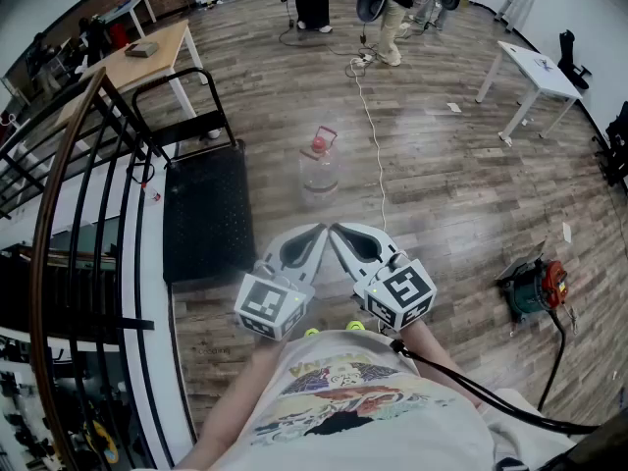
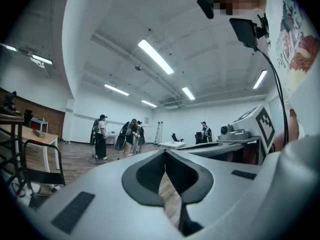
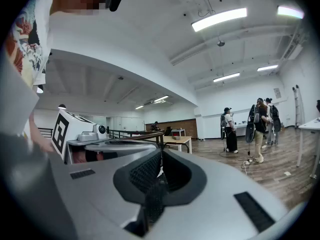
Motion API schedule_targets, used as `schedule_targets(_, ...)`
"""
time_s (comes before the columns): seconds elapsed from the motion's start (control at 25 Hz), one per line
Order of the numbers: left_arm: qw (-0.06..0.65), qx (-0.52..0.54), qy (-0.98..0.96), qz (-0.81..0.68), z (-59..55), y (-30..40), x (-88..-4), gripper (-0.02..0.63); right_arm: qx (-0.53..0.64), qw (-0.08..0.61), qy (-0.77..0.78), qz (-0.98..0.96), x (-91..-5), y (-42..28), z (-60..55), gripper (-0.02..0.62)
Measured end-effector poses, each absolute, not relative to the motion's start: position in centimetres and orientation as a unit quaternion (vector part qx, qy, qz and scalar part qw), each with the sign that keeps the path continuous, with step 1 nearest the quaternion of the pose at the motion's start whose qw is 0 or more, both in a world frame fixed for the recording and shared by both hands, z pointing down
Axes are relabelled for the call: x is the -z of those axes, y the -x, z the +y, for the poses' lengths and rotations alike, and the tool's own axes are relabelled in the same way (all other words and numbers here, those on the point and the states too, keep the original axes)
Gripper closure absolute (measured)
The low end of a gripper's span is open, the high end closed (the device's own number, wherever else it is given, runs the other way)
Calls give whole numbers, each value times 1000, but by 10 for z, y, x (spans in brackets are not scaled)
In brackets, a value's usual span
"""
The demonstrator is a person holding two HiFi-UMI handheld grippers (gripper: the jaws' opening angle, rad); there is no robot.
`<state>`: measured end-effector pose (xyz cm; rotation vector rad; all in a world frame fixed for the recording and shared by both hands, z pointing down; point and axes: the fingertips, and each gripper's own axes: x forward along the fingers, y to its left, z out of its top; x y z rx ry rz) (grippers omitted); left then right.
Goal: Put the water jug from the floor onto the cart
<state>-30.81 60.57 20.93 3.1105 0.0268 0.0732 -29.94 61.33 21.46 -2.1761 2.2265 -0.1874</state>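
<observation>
A clear water jug [image 1: 319, 166] with a red cap and handle stands upright on the wooden floor, ahead of both grippers. The black flat cart [image 1: 204, 212] with its tubular push handle sits to the jug's left. My left gripper [image 1: 321, 230] and right gripper [image 1: 334, 230] are held level side by side close to my chest, tips nearly meeting, well short of the jug. Both are shut with nothing between their jaws. In the left gripper view the left gripper [image 2: 165, 151] shows shut, and the right gripper view shows the right gripper [image 3: 160, 151] the same. Neither gripper view shows the jug.
A dark stair railing [image 1: 69, 165] runs along the left. A white cable [image 1: 373, 135] trails across the floor right of the jug. A power tool [image 1: 535, 287] lies at the right. A white table [image 1: 535, 72] and a wooden table [image 1: 137, 52] stand farther off; people [image 1: 392, 8] stand at the back.
</observation>
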Motion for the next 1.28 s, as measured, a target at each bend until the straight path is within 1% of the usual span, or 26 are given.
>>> schedule_targets(0.68,12,-29,-999,10,583,301,-213,595,67,17,699,711,-220,292,590,566)
schedule_targets(1.08,13,-32,-999,18,563,316,-214,595,76,30,686,723,-221,306,568,565)
schedule_targets(1.28,17,-42,-999,21,560,310,-220,594,88,31,687,721,-229,300,565,565)
